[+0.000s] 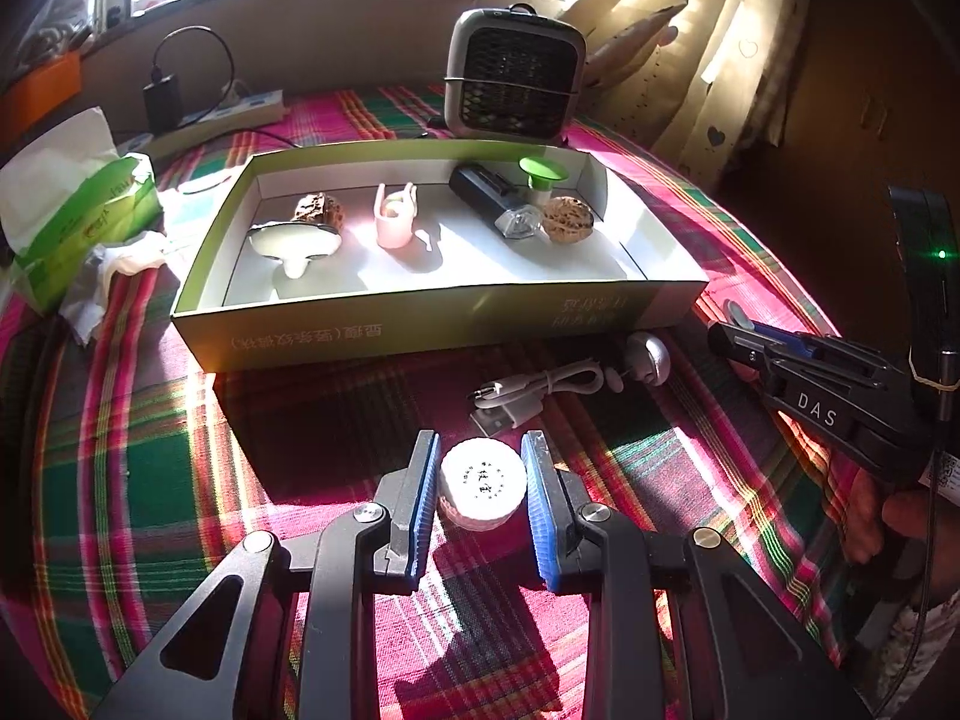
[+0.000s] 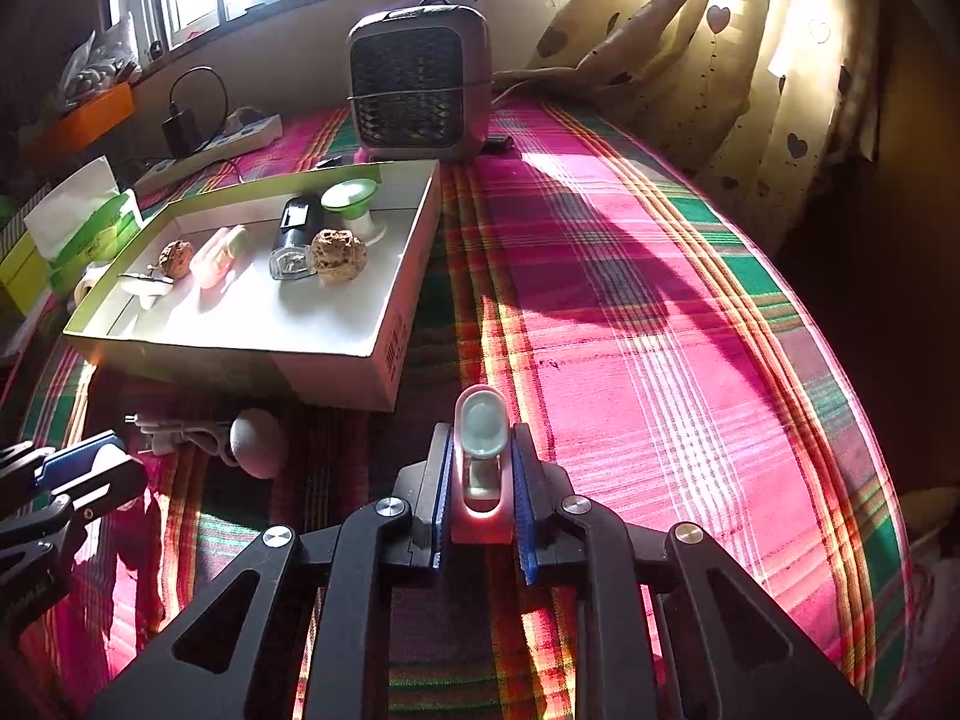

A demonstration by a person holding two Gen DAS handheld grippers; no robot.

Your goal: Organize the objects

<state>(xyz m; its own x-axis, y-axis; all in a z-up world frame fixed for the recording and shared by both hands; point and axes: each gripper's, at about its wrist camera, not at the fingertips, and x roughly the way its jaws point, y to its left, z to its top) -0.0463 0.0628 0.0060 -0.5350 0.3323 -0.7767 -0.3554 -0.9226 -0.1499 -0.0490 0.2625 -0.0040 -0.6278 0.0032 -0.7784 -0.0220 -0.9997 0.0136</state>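
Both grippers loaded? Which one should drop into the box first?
Left. The left gripper holds the white jar directly before the box. The right gripper, shut on a small pink piece, sits beyond the box's corner.

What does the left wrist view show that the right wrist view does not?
Left wrist only: the left tongs closed around a round white jar.

Right wrist only: a small clear bottle clamped in the right tongs.

Both: the open box of items, the fan, and the white cable in front of the box.
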